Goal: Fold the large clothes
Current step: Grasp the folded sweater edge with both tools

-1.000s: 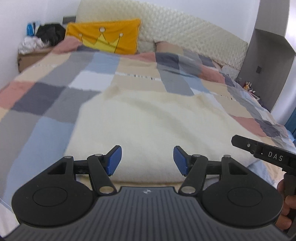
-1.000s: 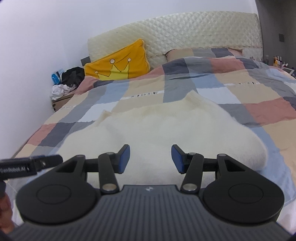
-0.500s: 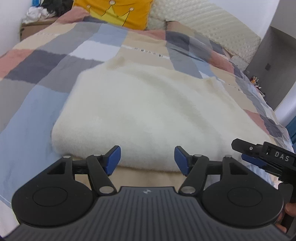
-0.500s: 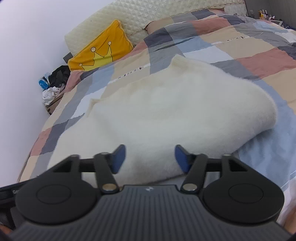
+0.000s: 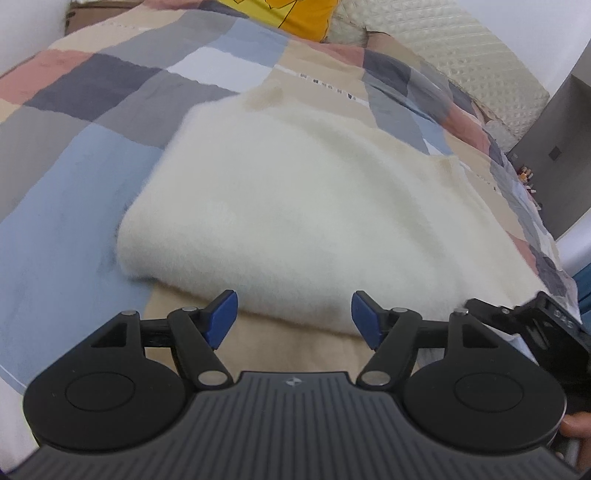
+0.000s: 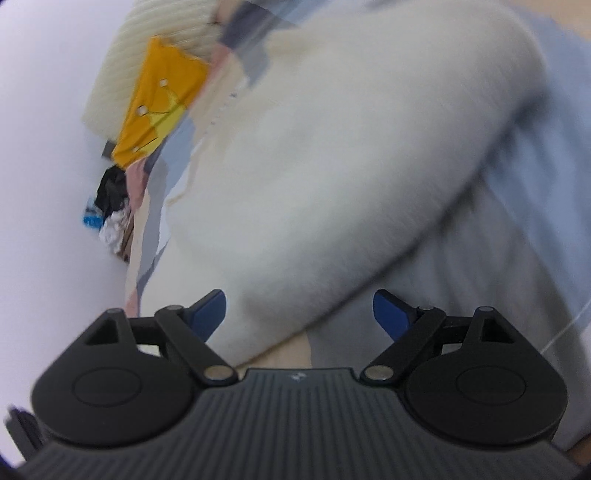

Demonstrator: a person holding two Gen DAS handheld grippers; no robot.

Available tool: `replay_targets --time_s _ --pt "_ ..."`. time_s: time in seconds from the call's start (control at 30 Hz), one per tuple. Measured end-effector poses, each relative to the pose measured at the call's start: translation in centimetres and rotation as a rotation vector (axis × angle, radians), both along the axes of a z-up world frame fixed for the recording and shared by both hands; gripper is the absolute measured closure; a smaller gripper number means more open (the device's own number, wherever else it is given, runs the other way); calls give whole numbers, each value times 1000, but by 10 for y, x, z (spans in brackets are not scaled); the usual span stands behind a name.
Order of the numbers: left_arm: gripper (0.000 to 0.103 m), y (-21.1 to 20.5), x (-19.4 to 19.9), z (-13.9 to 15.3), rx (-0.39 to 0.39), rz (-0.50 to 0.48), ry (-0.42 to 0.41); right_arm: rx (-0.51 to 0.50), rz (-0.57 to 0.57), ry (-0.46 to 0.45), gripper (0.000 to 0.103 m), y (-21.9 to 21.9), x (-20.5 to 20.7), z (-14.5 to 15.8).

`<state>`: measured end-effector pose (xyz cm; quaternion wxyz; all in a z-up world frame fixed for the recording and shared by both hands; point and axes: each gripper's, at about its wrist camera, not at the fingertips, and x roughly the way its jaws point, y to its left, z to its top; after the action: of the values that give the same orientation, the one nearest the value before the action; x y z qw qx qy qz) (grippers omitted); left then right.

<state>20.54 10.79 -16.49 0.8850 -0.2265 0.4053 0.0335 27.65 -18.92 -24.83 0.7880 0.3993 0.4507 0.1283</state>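
Observation:
A cream, fluffy garment lies folded on the patchwork bed cover. My left gripper is open, its blue pads just in front of the garment's near folded edge. The right gripper also shows at the lower right of the left wrist view, close to the garment's near right corner. In the right wrist view, which is tilted and blurred, the right gripper is open with the garment's near edge lying between its blue pads. Neither gripper holds anything.
The checked bed cover surrounds the garment. A yellow crown cushion and a quilted cream headboard stand at the far end. A grey cabinet is at the right. Dark clutter sits by the wall.
Both grippers have dropped and moved forward to the garment's near edge. The right wrist view has rolled sideways and its jaws have opened a little wider.

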Motion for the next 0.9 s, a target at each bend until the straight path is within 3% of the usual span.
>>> replay_targets --time_s 0.17,0.23,0.43,0.73,0.9 --pt "30 8 3 -8 -85 20 21 164 -104 58 12 -10 7 -16" --pt "30 14 4 -15 -154 35 31 211 -136 56 12 -10 9 -20" --pt "30 31 13 -36 -307 103 72 244 -92 52 12 5 12 -24" --pt "30 69 15 -65 -604 298 56 348 -220 35 12 -22 -1 -27" --pt "31 83 21 -72 -673 389 35 346 -250 35 13 -26 -5 -25"
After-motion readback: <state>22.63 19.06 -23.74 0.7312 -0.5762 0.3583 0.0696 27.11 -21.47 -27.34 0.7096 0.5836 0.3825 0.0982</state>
